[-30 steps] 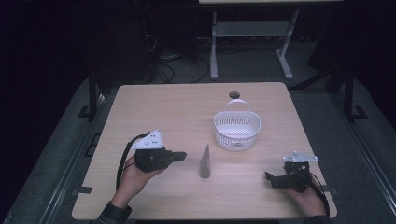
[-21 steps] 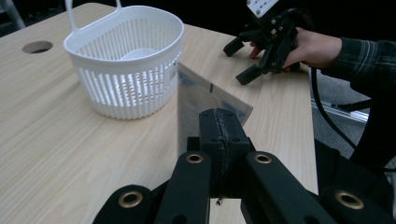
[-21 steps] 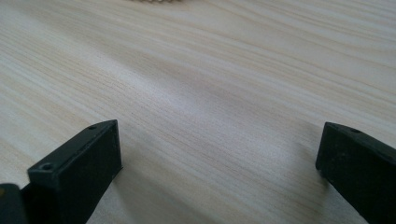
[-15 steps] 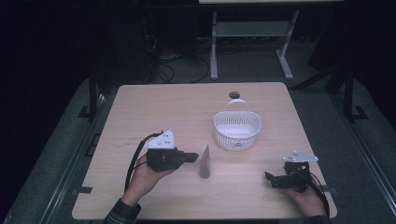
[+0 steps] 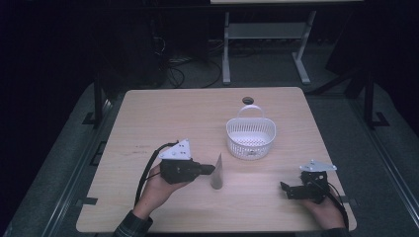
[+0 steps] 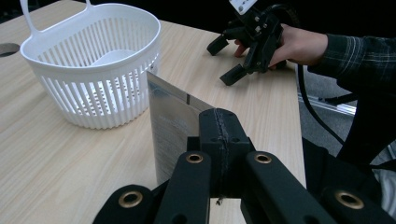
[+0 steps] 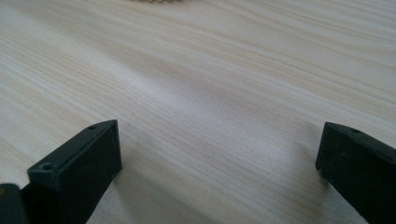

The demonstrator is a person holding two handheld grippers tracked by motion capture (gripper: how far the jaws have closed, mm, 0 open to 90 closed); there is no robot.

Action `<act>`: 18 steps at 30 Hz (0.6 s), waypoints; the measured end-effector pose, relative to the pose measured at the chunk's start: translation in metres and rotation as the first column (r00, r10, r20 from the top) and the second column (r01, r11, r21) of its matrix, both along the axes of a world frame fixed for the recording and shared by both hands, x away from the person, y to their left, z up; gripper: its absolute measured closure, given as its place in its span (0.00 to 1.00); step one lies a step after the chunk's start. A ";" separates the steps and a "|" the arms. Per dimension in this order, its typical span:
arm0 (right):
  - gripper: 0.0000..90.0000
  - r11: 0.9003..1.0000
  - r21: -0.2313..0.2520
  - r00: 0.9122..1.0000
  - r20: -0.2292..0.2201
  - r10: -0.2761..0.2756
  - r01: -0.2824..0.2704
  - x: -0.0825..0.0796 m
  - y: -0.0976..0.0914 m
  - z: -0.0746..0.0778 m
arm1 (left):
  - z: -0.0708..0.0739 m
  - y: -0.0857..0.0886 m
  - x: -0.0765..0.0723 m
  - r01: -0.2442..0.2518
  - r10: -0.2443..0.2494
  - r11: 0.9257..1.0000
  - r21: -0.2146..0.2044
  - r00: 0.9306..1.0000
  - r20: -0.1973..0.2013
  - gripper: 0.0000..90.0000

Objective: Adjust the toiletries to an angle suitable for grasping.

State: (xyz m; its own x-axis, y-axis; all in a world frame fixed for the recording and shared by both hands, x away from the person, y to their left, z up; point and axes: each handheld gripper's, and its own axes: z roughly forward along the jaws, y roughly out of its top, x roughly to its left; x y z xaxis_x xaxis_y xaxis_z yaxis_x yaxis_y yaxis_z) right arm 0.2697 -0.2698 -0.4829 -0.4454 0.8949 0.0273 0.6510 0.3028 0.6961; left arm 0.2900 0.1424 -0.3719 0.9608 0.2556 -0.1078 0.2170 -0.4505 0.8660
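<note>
A thin silver foil pouch [image 5: 218, 174] stands upright on the wooden table [image 5: 168, 113], in front of a white slotted basket [image 5: 250, 138]. My left gripper [image 5: 211, 169] reaches it from the left, jaws pressed together on its near edge. In the left gripper view the pouch [image 6: 170, 126] rises just left of the closed gripper [image 6: 218, 122], with the basket [image 6: 93, 93] behind it. My right gripper [image 5: 285, 188] rests open near the table's front right corner, held by a hand; its jaws stand wide apart over bare wood [image 7: 219, 154]. It also shows far off as the right gripper [image 6: 225, 60].
A dark round hole [image 5: 247, 100] sits in the tabletop behind the basket. The basket has a loop handle at its far rim. Dark floor, cables and a metal stand [image 5: 267, 39] lie beyond the table's far edge.
My left gripper has moved right across the table to the pouch and closed on its edge. The right gripper has stayed where it was.
</note>
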 end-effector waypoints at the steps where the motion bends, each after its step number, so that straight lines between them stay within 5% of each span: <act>1: 0.00 1.000 0.000 1.000 0.000 0.000 0.000 0.000 0.000 0.000 | 0.000 0.000 0.000 0.002 -0.002 1.000 -0.001 1.000 0.000 1.00; 18: 0.00 1.000 0.000 1.000 0.000 -0.001 0.001 0.000 0.000 0.000 | 0.000 -0.011 -0.007 0.039 -0.039 0.999 -0.006 0.999 -0.007 1.00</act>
